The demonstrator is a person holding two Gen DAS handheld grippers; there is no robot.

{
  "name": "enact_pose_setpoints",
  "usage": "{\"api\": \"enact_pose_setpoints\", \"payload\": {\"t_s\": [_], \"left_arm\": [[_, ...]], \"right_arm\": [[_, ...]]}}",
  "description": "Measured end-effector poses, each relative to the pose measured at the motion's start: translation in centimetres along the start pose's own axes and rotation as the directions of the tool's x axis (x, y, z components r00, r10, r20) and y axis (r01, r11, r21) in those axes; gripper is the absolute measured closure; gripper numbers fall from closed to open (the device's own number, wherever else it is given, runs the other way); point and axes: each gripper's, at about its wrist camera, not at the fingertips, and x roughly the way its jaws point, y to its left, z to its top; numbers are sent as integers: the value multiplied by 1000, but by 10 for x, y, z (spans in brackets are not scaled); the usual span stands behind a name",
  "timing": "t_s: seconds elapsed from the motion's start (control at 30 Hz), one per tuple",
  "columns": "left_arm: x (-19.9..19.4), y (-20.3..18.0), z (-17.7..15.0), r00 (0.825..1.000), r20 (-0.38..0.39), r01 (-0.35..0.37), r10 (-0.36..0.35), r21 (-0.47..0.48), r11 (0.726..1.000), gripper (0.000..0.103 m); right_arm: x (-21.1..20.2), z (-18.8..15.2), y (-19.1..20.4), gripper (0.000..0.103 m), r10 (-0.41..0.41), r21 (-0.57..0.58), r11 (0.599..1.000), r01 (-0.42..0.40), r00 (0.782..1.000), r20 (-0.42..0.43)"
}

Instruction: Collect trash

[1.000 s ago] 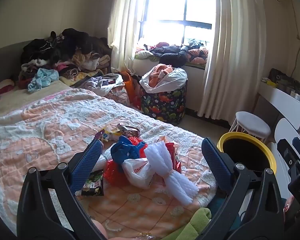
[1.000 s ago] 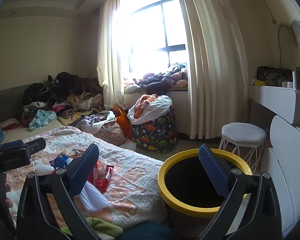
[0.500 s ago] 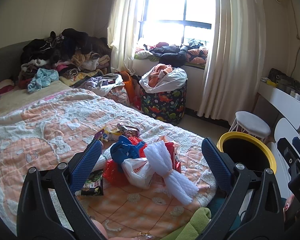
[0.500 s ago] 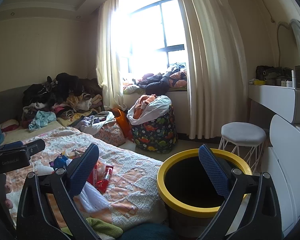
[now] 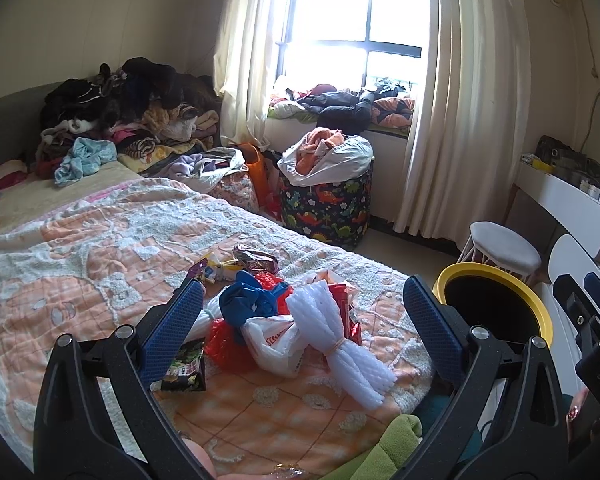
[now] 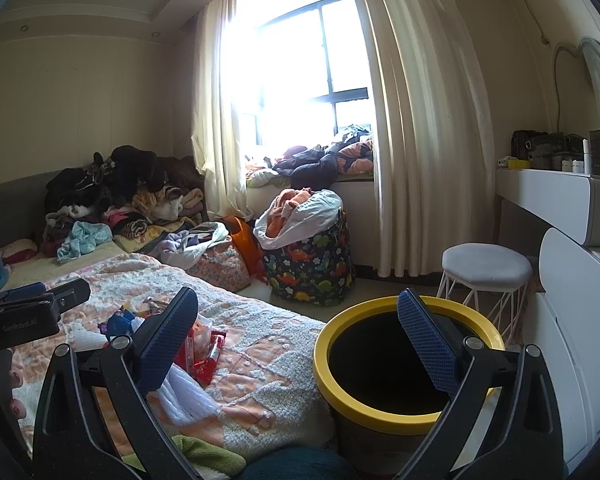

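Note:
A heap of trash lies on the bed's near corner: a white foam net bundle [image 5: 340,340], a white plastic bag [image 5: 274,338], a blue bag [image 5: 248,304], red wrappers [image 5: 224,342], a dark snack packet [image 5: 186,370] and foil wrappers [image 5: 256,260]. My left gripper [image 5: 302,330] hovers open over this heap, holding nothing. A bin with a yellow rim [image 6: 332,392] stands on the floor by the bed. My right gripper [image 6: 300,336] is open above the bin's left rim, empty. The trash [image 6: 200,352] shows at its left finger.
The peach quilt [image 5: 80,264] covers the bed, with piled clothes [image 5: 120,120] at its head. A dinosaur-print hamper [image 5: 326,204], a white stool [image 6: 486,268] and a white dresser [image 6: 564,320] stand near the bin. Green cloth [image 5: 396,440] lies at the bed's near edge.
Both views have barely shifted; the right gripper tilted up a little. Nothing was picked up or released.

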Motion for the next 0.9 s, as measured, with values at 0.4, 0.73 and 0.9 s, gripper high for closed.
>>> {"api": "enact_pose_setpoints", "payload": {"t_s": [0.4,0.73,0.9], "left_arm": [[0,0,0,1000,1,-1,1,0,1000,11],[0,1,0,1000,2,6,-6,-7,1000,11],[2,6,13,1000,-3,-13,13,-44,999,11]], "right_arm": [[0,0,-1,6,0,1,1000,0,1000,0],[0,1,0,6,6,-1,1000,-6,1000,-11],[4,-1,4,6,39,-13,999,-40,998,-41]]}}
